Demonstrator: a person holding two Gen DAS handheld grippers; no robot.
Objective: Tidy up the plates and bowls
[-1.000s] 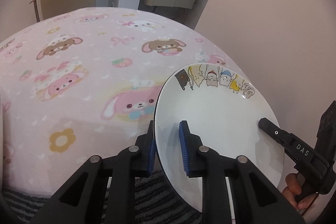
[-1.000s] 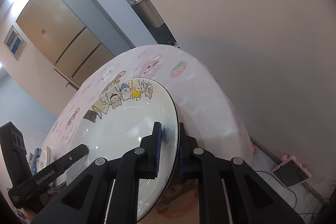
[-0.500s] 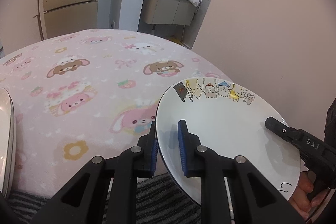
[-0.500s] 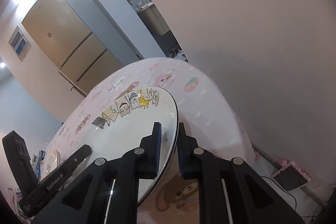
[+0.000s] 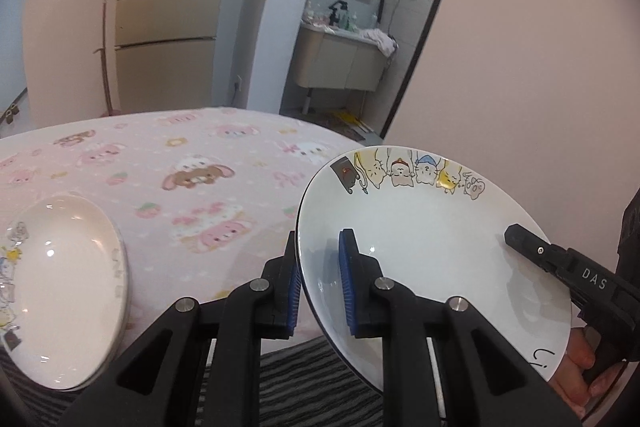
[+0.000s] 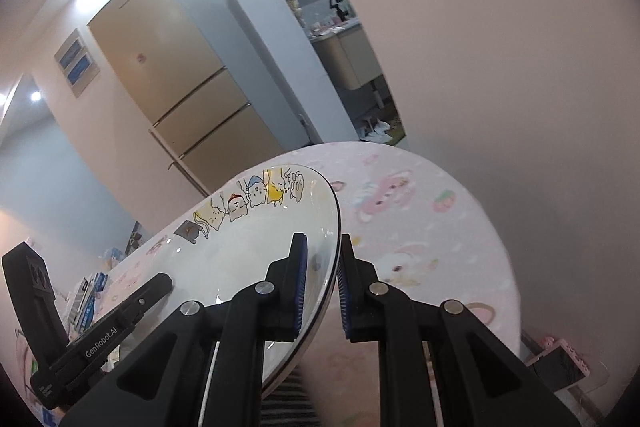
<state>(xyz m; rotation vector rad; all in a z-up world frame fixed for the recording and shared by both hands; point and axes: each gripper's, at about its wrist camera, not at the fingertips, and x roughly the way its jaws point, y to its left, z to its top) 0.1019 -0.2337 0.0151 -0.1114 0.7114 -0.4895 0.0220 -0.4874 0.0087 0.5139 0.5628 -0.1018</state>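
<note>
Plate is held in the air by both tools, one on each side of the rim. Left tool is clamped on the rim edge nearest it: one pad under the plate, one on the glazed top face. Right tool is clamped the same way on the opposite edge. Both jaws sit nearly closed, with only the thin rim between the pads.

Plate sits tilted, cartoon border on the far side from both tools, above the near edge of the pink-clothed desk. Second plate lies flat on the desk to the left of the left tool, well apart from the held one.

Handling, as a judgement:
- Looks like glazed ceramic: rigid, no give, brittle. A drop or a knock on the other plate probably chips it.
- Glaze is slick. The ribbed blue pads help, but each bite covers only a narrow strip at the rim.
- Likely some weight, with the centre well out from either pad, so one tool alone would see a twisting load. Keep both on.
- Rim is the only place to take hold; the centre is too broad for the jaws.
- For stacking, lower it level and let go only once it is seated.
</note>
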